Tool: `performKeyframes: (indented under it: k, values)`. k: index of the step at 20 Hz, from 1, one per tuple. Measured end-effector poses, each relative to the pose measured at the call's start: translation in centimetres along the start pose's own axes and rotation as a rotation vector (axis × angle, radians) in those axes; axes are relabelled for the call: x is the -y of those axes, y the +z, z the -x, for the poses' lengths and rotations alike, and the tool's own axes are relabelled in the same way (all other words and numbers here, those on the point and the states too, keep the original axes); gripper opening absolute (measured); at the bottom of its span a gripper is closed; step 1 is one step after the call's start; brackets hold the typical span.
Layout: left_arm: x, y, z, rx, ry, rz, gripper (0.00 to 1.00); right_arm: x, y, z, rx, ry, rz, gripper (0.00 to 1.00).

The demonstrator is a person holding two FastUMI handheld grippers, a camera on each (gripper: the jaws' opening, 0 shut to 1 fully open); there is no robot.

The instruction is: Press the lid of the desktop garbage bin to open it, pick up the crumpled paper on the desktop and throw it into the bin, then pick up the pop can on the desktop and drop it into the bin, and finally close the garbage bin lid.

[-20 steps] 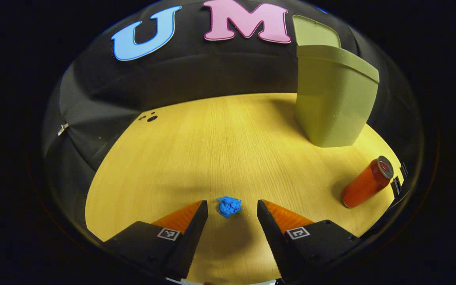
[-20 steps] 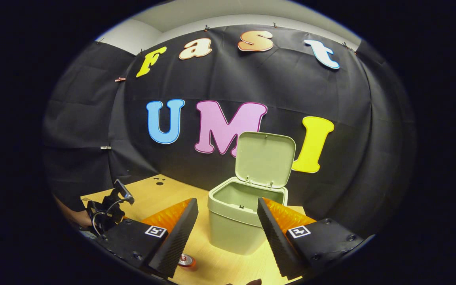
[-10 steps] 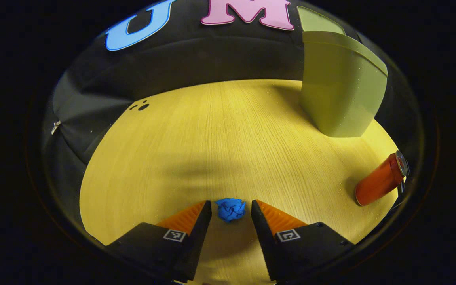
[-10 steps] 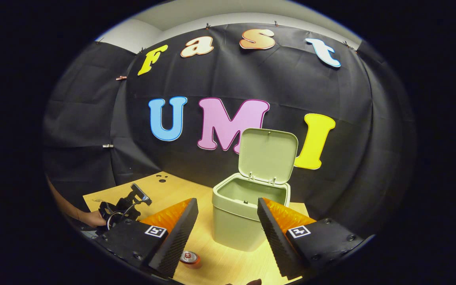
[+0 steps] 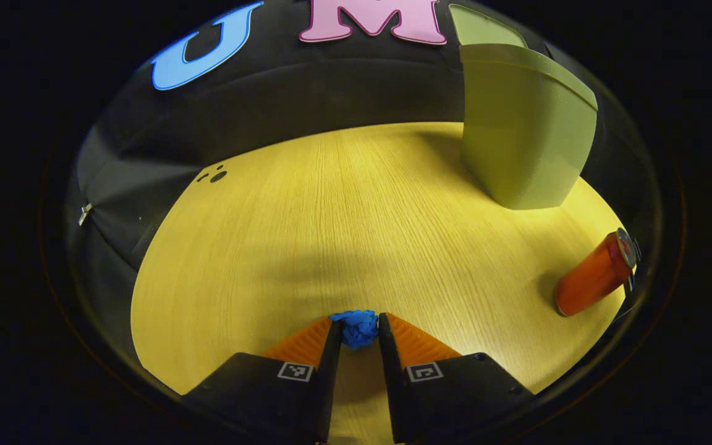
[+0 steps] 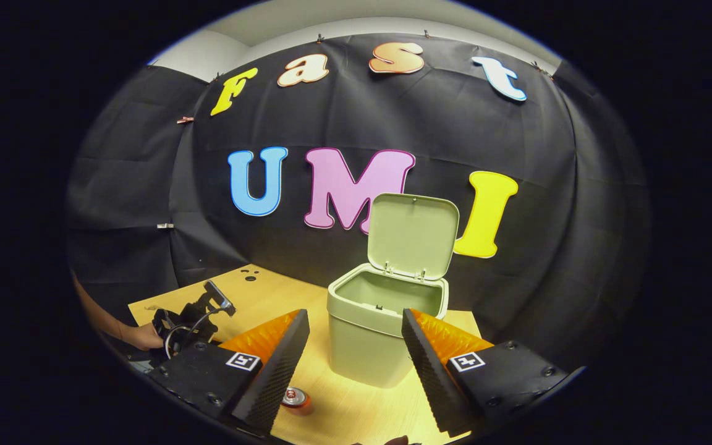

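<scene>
Since one second ago the fingers of the left gripper (image 5: 357, 330) have come together on the crumpled paper (image 5: 356, 326); before, they stood wide on both sides of it, and now both inner faces press against the small blue ball. In the left gripper view the paper sits between the fingertips, low over the wooden counter (image 5: 343, 216); I cannot tell if it rests on the wood or is a little lifted. Far to the right the pop can (image 5: 596, 274) lies on its side near the counter's edge, its top turned to the right, well apart from the paper. Behind it, toward the black wall, stands the green garbage bin (image 5: 526, 133), and a part of its raised lid (image 5: 486, 34) shows above the rim.

In the right gripper view the right gripper (image 6: 354, 337) has its fingers wide apart and they carry nothing. It is held above the counter (image 6: 269, 296) and looks toward the garbage bin (image 6: 381, 337), which has moved very little in this view. The lid (image 6: 415, 235) stands upright on its hinges at the back, so the inside of the bin is open to see. The pop can (image 6: 296, 399) shows its top low between the fingers, in front of the bin. At the left side a hand (image 6: 139, 337) holds the left gripper (image 6: 192, 315) down near the counter.
</scene>
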State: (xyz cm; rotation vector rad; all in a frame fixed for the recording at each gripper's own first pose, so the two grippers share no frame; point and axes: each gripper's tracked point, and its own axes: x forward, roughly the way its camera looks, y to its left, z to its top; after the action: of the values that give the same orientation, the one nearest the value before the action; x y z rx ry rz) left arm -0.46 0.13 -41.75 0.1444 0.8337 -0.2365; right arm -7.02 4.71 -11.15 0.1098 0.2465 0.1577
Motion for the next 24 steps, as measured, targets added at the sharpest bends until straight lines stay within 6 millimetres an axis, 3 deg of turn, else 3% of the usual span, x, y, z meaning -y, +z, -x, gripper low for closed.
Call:
performKeyframes:
  k: [1,9,10,16,17,20,24]
  values:
    - [0.0,0.7,0.4,0.017,-0.006,0.004,0.45,0.0,-0.1,-0.1,-0.001,0.001,0.001,0.95]
    - [0.2,7.4,6.4,0.205,-0.038,0.027,0.45,-1.0,-0.7,-0.4,-0.011,0.033,0.014,0.95]
    - [0.4,8.5,7.1,0.231,-0.043,0.020,0.40,-1.2,-0.9,-0.4,-0.012,0.038,0.013,0.95]
    - [2.6,17.9,12.9,0.445,-0.107,0.017,0.36,-1.6,-1.3,-0.3,-0.020,0.049,0.004,0.95]
    - [3.3,19.7,14.0,0.483,-0.123,0.015,0.40,-1.6,-1.4,-0.3,-0.022,0.049,0.002,0.95]
    - [5.7,24.8,16.7,0.592,-0.183,0.012,0.40,-1.6,-1.5,-0.1,-0.024,0.047,-0.002,0.95]
    - [8.8,29.9,18.5,0.689,-0.256,0.004,0.40,-1.6,-1.7,0.0,-0.028,0.040,0.000,0.95]
